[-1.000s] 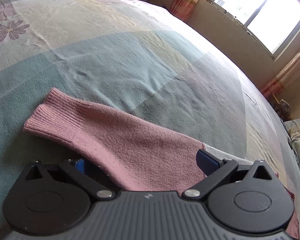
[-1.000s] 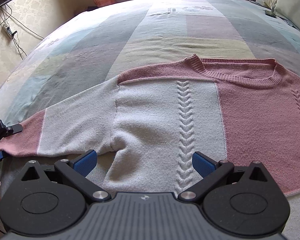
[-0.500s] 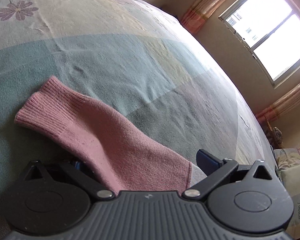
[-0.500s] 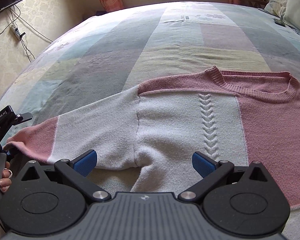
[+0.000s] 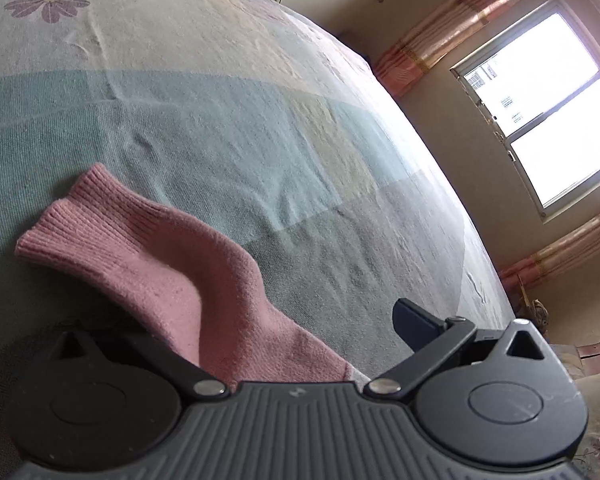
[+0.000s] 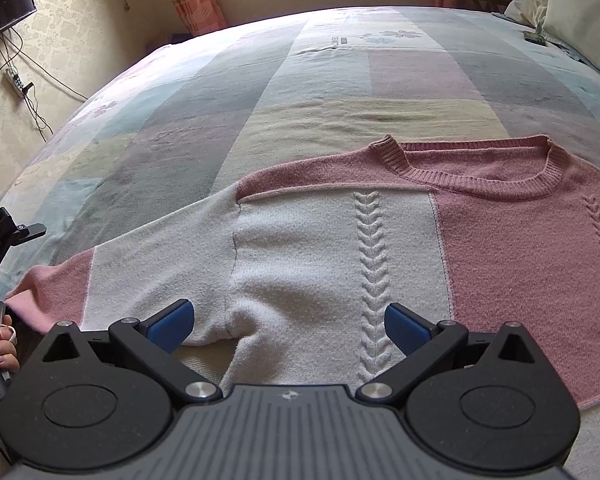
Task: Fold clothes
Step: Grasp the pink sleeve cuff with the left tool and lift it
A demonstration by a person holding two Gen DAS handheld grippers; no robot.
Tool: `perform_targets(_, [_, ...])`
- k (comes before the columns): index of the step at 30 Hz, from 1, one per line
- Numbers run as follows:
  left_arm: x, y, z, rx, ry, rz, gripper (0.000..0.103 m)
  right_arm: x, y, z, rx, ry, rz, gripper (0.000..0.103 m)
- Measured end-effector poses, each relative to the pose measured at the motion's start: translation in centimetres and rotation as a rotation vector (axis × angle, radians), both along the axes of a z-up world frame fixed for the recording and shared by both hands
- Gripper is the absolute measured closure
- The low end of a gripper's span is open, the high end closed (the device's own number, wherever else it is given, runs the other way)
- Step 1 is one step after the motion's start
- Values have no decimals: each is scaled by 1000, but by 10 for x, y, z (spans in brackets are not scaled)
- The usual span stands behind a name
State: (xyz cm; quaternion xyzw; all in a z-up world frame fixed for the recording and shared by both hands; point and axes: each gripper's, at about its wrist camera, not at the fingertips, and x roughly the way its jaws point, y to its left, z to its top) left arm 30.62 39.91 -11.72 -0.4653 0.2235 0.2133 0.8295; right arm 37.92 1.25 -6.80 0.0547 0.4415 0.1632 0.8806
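Presently listed: one pink and grey knitted sweater (image 6: 340, 248), laid flat, front up, on a bed (image 6: 340, 80) covered in a pastel patchwork bedspread. Right claw (image 6: 288, 326): fingers spread wide, held just above the grey underarm area, nothing gripped. Left claw (image 5: 276, 320): fingers spread, the pink sleeve (image 5: 172, 268) draped between them, its ribbed cuff (image 5: 72, 212) resting on the bedspread. A window (image 5: 548, 100) with striped curtains is noted beyond.
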Motion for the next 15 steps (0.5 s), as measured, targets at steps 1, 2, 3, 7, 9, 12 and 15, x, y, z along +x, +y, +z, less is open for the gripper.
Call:
perform_targets(1, [0,-2,4,-2,-23,-4,1,0,-2,-1,3,3,-5,0])
perform_targets(2, [0,-4,8,-3,-46,-7,1,1,-3,-2,7,7,-7,0])
perform_targets(3, [0,-6,12,-2,-64,-11,1,1,-4,-2,8,9,-9,0])
perform_targets(7, [7,-10,25,13,-90,-32,1,2,-5,-1,13,5,-1,0])
perform_targets(9, [5,-15,31,18,-102,-46,1,2,-5,0,17,3,4,0])
perform_targets(12, [5,-21,34,36,-97,-64,1,3,-5,2,22,2,12,0])
perform_targets(15, [4,-27,38,54,-91,-82,1,3,-6,3,27,1,19,0])
